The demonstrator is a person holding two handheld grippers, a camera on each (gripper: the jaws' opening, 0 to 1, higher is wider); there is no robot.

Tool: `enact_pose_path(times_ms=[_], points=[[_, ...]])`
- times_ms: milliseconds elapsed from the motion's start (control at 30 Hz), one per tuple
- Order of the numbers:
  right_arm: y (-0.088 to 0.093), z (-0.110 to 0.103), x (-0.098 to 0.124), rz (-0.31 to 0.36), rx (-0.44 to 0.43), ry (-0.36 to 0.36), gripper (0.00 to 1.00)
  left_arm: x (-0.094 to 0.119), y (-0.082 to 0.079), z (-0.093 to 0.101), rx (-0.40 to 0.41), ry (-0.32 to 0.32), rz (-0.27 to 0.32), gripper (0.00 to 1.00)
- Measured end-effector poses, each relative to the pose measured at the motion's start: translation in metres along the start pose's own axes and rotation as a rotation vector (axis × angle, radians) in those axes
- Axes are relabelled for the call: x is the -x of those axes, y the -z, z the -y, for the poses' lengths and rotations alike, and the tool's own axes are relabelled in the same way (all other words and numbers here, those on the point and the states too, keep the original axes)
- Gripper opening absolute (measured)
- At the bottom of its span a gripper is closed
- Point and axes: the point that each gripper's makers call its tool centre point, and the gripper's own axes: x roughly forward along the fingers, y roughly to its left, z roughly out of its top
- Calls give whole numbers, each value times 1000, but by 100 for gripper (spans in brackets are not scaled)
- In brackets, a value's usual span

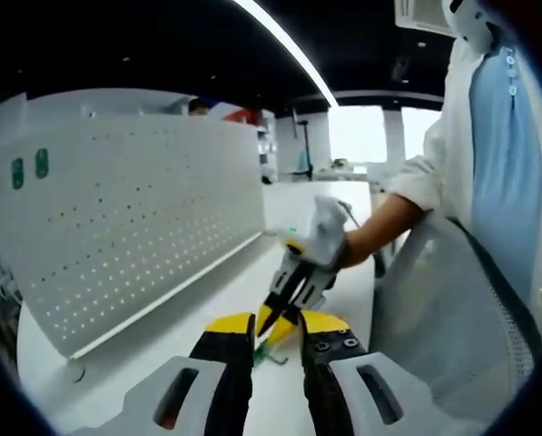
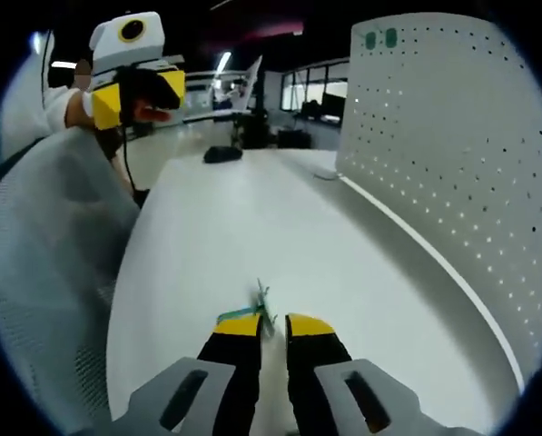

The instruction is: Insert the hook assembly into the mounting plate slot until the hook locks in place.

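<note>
No writing or brand mark is showing legibly in either view. In the left gripper view, the left tongs (image 1: 278,334) are rising from the bottom centre of the frame, their yellow-tipped jaws standing slightly apart with nothing held between them. Just beyond them, the right tongs (image 1: 272,320) are reaching down from the centre right, held by a gloved hand (image 1: 325,238) on a bare forearm coming from a person in a white coat at the right edge; their dark tips are pointing down at a small green hook assembly (image 1: 269,354) lying on the white worktop (image 1: 162,350), seen in the gap between the left jaws. Whether they are gripping it cannot be told here. The white perforated mounting plate (image 1: 134,227) is standing upright across the left half. In the right gripper view, the right tongs (image 2: 272,331) are sitting at the bottom centre, jaws nearly closed on the green hook assembly (image 2: 263,307), which is sticking up between the tips. The left tongs (image 2: 152,95) are hanging in the upper left, jaws apart. The mounting plate (image 2: 452,154) is filling the right side.
</note>
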Motion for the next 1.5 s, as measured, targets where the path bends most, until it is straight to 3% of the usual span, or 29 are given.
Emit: enact_pose_path(times_ms=[267,600,700,800,967,1200,1500], points=[[4,-4,-6,-1,19,-16,4,0,3,-2,3,0,-3,19],[-7,-4,-2,28,18,-17,1,2,4,-4,1,-8,-4,19],[-17,-1,4,35,10,-2,1,3,4,-4,-1,-9,-3,19],[-26,2,9,47,-55,0,1,3,3,-4,-6,-11,-1,19],[-42,3,21,44,-53,7,1,2,0,-3,-28,-15,2,20],[-73,12,34,33,-150,36,0,1,-7,0,-104,-40,-2,20],[-100,-1,37,-2,-243,-4,0,-3,-3,-2,-239,-63,-60,20]])
